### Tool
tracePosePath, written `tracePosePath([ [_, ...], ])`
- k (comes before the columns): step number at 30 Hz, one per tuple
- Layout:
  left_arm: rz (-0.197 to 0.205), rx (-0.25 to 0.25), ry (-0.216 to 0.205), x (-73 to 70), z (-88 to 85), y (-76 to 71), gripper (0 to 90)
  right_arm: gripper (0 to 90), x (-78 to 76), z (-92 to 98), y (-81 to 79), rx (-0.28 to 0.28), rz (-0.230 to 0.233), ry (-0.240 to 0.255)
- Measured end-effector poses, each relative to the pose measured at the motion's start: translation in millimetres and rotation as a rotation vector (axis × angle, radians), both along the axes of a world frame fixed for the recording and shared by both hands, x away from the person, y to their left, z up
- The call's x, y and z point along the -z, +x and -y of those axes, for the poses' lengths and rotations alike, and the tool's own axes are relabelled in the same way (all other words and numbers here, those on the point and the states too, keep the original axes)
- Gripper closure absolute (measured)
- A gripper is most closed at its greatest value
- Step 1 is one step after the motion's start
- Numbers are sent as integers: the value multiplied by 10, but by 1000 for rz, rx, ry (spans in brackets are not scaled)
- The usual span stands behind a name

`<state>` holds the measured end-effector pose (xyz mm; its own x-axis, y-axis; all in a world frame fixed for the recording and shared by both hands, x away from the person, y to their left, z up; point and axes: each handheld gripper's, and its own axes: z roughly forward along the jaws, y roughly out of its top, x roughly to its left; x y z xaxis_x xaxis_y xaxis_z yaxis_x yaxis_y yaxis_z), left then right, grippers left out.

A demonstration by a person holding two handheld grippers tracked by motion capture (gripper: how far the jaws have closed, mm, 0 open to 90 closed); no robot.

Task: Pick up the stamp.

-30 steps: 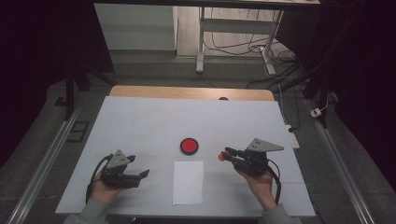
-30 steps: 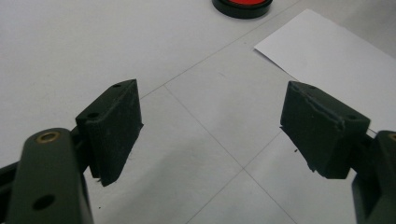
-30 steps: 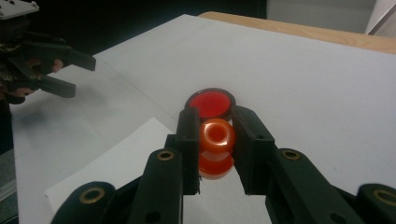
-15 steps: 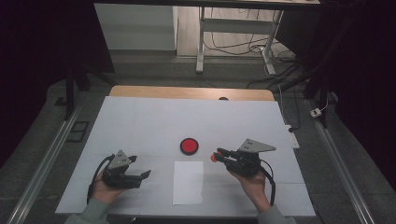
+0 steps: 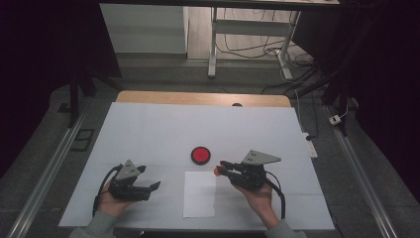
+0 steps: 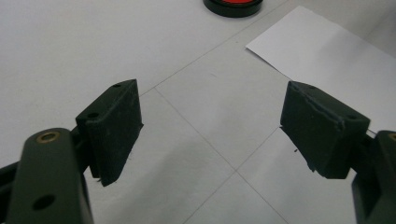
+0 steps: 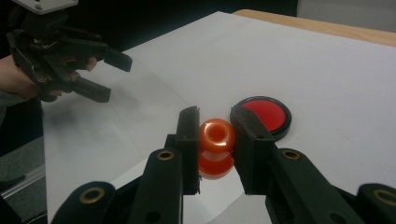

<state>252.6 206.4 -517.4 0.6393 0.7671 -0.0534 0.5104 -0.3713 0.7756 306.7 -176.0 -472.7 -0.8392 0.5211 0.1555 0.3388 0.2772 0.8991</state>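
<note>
A small orange spool-shaped piece (image 7: 217, 147) with a hole in its top is clamped between the jaws of my right gripper (image 7: 215, 140); from above it is an orange dot (image 5: 217, 171) at the tip of that gripper (image 5: 223, 167), just over the top right corner of a white paper sheet (image 5: 199, 194). A red disc with a black rim (image 5: 200, 155) lies on the table a little beyond the sheet, also seen as a disc (image 7: 266, 114) behind the right jaw. My left gripper (image 5: 151, 178) rests at the near left, jaws open and empty (image 6: 210, 126).
White covering spreads over the table (image 5: 198, 129), with a wooden edge (image 5: 198, 98) at the far side. A metal rail (image 5: 44, 178) runs along the left and another along the right. A table frame and cables stand on the floor beyond.
My right gripper has moved left with the orange piece, from right of the sheet to over its top right corner. The left gripper has stayed put.
</note>
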Motion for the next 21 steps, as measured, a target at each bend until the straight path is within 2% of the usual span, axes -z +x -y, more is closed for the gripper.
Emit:
tracePosePath([
  [12, -3, 11, 7, 6, 9, -3, 207, 718, 65, -231, -37, -45, -5, -3],
  [21, -8, 9, 6, 8, 4, -11, 208, 719, 79, -265, -38, -48, -3, -3],
])
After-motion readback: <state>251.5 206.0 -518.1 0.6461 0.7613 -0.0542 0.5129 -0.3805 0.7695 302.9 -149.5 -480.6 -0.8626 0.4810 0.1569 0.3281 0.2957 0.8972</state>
